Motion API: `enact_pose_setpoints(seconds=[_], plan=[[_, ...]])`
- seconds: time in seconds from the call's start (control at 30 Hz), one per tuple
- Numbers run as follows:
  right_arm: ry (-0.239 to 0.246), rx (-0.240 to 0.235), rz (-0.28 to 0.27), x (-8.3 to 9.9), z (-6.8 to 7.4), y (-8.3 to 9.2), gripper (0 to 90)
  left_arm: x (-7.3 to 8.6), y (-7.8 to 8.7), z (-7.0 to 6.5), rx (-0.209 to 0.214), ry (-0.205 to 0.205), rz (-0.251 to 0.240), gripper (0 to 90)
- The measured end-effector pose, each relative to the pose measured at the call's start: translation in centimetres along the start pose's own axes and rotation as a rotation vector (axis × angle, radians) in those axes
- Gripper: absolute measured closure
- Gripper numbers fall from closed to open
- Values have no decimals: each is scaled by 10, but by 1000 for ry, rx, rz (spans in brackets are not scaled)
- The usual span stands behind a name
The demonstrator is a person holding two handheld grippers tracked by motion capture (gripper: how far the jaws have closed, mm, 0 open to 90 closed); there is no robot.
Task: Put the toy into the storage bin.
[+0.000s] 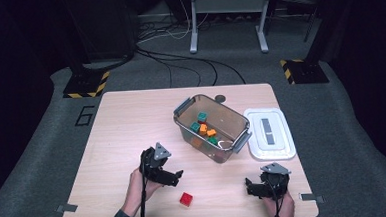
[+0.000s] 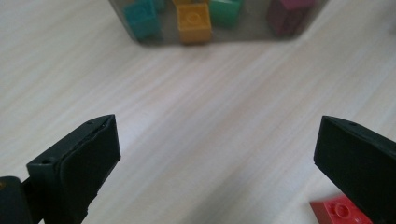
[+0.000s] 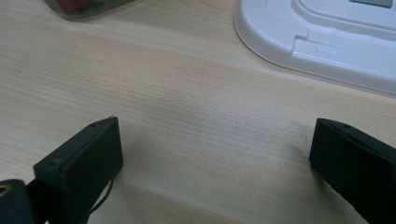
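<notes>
Bin holds teal, orange blocks; both grippers' jaws spread, empty

Left gripper, right gripper: jaws wide apart.

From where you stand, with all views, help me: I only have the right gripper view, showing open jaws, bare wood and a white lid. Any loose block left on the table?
Observer: Yes, one red block lies on the table near the front edge, between the two hands.
Operator: Which hand-held gripper is closer to it?
Observer: The left hand-held gripper; in its own view the block sits by its right jaw, not between the jaws.
Operator: Is that one open?
Observer: Yes, jaws wide apart.
Operator: Where are the other blocks?
Observer: Teal, orange and green ones lie inside the clear bin, left of the lid.
</notes>
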State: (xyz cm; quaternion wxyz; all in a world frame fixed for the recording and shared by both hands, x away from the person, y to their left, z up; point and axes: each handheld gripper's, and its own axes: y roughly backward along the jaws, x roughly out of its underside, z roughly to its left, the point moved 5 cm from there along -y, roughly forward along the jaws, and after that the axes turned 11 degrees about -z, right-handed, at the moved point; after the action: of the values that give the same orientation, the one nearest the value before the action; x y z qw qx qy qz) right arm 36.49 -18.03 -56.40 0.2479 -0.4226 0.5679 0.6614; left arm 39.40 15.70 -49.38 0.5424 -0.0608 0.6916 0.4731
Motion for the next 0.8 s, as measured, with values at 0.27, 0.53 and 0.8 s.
enact_pose_setpoints(seconds=[0.27,0.53,0.8], plan=[[-1,0,0,0,0,0,16,20,-9,-26,37,3,20,0],[1,0,-1,0,0,0,16,38,-12,-49,96,-3,40,0],[-1,0,0,0,0,0,16,53,-10,-61,106,-6,69,11]])
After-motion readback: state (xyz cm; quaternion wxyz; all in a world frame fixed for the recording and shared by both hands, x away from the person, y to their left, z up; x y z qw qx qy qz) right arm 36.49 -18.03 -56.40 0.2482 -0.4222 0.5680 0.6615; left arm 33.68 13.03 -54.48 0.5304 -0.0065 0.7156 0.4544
